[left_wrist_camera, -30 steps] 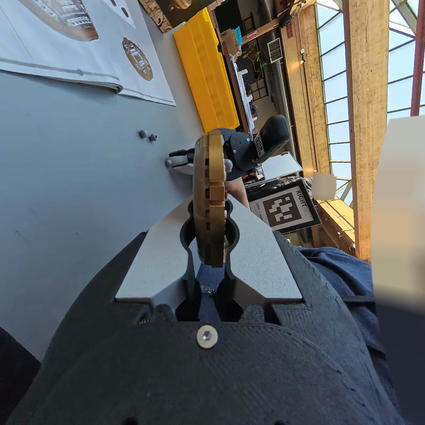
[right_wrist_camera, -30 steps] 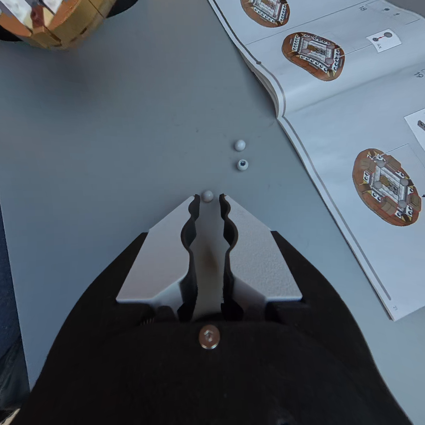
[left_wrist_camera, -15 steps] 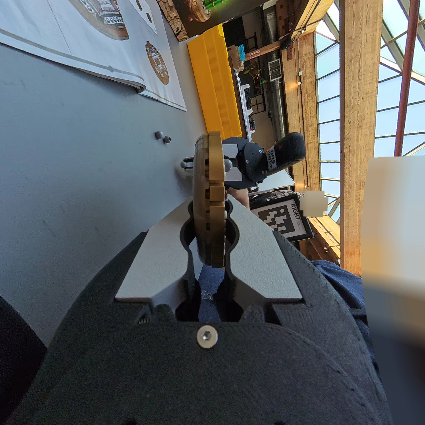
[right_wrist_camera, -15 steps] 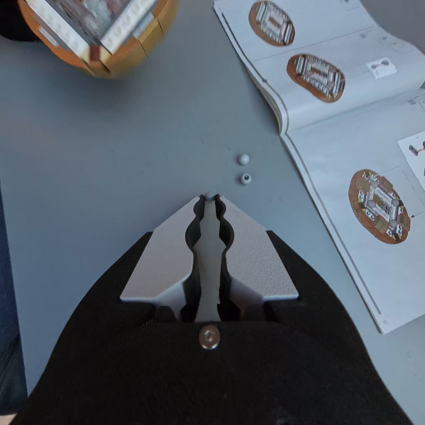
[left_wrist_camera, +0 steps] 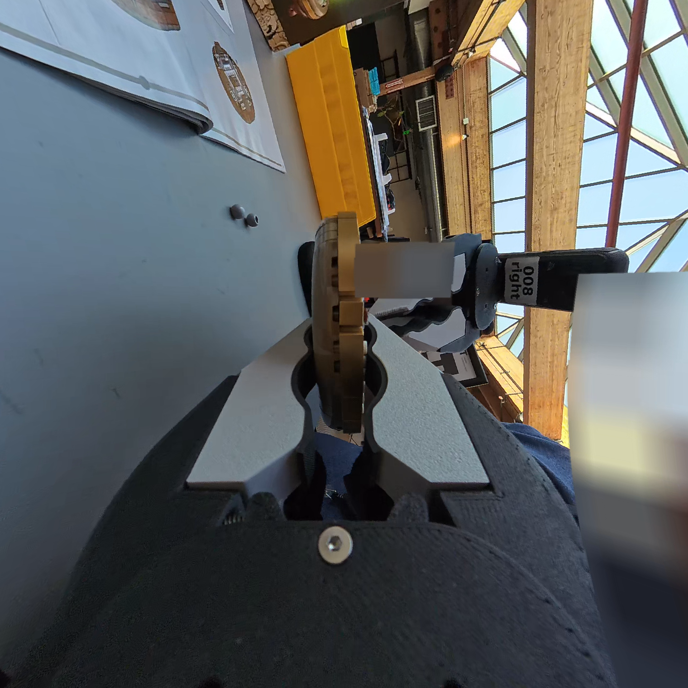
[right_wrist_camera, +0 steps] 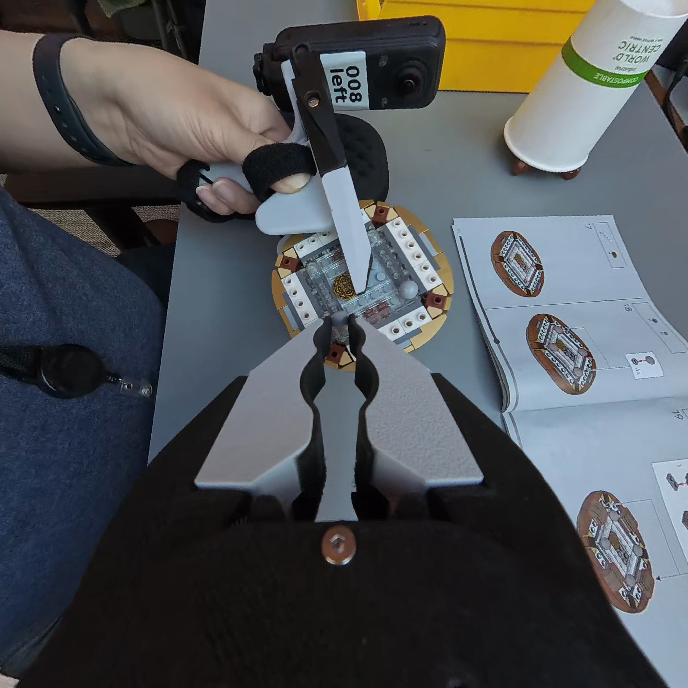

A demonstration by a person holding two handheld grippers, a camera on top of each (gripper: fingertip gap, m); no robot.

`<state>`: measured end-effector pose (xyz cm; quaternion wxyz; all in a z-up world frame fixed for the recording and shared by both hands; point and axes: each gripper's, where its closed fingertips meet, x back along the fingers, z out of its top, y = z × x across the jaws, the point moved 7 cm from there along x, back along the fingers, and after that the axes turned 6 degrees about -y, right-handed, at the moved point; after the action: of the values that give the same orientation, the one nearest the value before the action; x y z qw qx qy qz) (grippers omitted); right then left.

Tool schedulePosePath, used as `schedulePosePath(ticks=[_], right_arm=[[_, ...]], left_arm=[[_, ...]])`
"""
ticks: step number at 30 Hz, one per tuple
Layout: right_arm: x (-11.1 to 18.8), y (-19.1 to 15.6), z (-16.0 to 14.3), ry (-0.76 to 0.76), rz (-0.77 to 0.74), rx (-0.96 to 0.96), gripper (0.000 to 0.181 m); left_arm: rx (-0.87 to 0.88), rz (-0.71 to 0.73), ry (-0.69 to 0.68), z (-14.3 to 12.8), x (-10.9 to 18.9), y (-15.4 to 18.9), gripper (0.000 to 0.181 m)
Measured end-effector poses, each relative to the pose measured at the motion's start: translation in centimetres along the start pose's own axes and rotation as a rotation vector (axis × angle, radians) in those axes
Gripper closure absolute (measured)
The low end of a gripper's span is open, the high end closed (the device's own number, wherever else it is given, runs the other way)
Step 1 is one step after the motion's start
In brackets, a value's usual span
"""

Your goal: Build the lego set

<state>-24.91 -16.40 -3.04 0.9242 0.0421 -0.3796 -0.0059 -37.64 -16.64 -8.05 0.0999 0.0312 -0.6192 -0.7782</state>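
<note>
Desk (right_wrist_camera: pixel 231 260): grey, lies beyond both sets of jaws and carries the loose parts and paper.
Instruction booklet (right_wrist_camera: pixel 580 420): open, flat on the desk to the right of the right jaws; in the left wrist view it sits far up and to the left of the left jaws.
Yellow bin (left_wrist_camera: pixel 331 130): on the desk's far side, well beyond the left jaws.
White cup (right_wrist_camera: pixel 573 89): upside down, up and to the right of the right jaws, near the bin.
Round lego build (right_wrist_camera: pixel 363 283): held on edge, studded face toward the right jaws.
Left gripper (left_wrist_camera: pixel 338 357): jaws pinch the build's gold rim from both faces.
Right gripper (right_wrist_camera: pixel 339 325): jaws pinch a small grey ball (right_wrist_camera: pixel 339 319) at their tips, seemingly touching the build's near corner.
Two loose grey balls (left_wrist_camera: pixel 244 216): side by side on the desk, up and left of the left jaws.
</note>
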Motion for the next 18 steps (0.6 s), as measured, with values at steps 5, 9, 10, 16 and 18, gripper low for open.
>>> schedulePosePath(ticks=[5,9,10,16,18], right_arm=[[0.1,0.04,0.12,-0.019,-0.013,0.019,0.173],[0.24,0.08,0.36,-0.009,-0.007,0.017,0.173],[0.17,0.05,0.36,-0.018,-0.006,0.022,0.173],[0.58,0.04,0.62,-0.023,-0.006,0.037,0.173],[0.56,0.04,0.6,-0.02,0.002,0.032,0.173]], left_arm=[[0.009,-0.015,0.005,0.13,0.08,-0.03,0.162],[0.005,-0.021,-0.014,0.07,-0.06,0.22,0.162],[-0.003,-0.009,-0.017,0.05,-0.1,0.26,0.162],[0.005,-0.039,-0.005,0.11,0.09,0.49,0.162],[0.009,-0.041,-0.007,0.07,0.1,0.46,0.162]])
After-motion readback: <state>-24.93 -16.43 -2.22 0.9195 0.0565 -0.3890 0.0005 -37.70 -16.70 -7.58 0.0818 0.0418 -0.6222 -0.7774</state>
